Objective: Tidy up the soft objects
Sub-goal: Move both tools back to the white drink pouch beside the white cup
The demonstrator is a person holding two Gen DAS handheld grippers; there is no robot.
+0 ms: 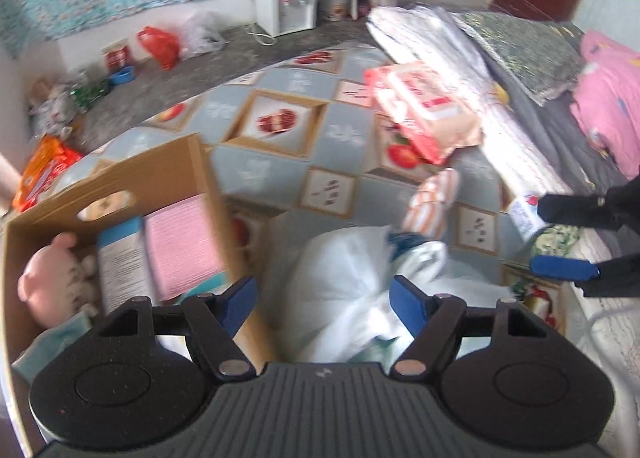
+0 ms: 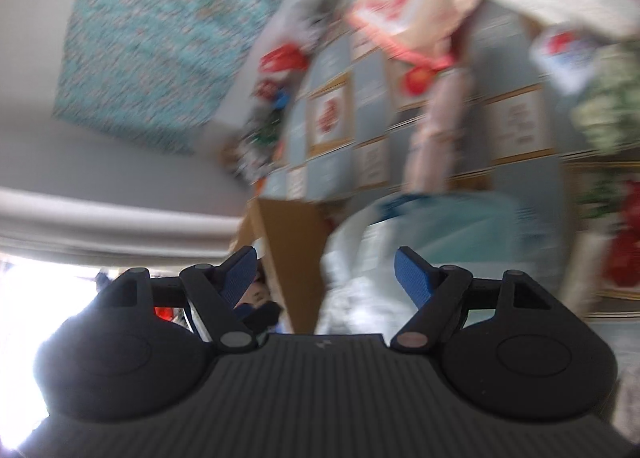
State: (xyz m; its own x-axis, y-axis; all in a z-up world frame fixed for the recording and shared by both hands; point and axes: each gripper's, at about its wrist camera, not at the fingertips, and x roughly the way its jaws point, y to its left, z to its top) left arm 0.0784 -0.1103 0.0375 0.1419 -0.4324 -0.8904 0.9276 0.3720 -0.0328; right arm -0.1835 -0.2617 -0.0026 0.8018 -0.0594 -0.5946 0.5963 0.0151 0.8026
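Hovering both grippers, left gripper (image 1: 322,298) and right gripper (image 2: 324,274), fingers apart and empty, you've the white bag (image 1: 340,290) just ahead, ready for the cardboard box (image 1: 120,186).

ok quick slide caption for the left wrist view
Open left gripper above a white bag, beside a half-filled cardboard box.

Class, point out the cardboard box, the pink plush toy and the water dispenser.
cardboard box (image 1: 168,174), left wrist view, far wall.
pink plush toy (image 1: 48,278), left wrist view, rounded body.
water dispenser (image 1: 286,2), left wrist view, white cabinet front.
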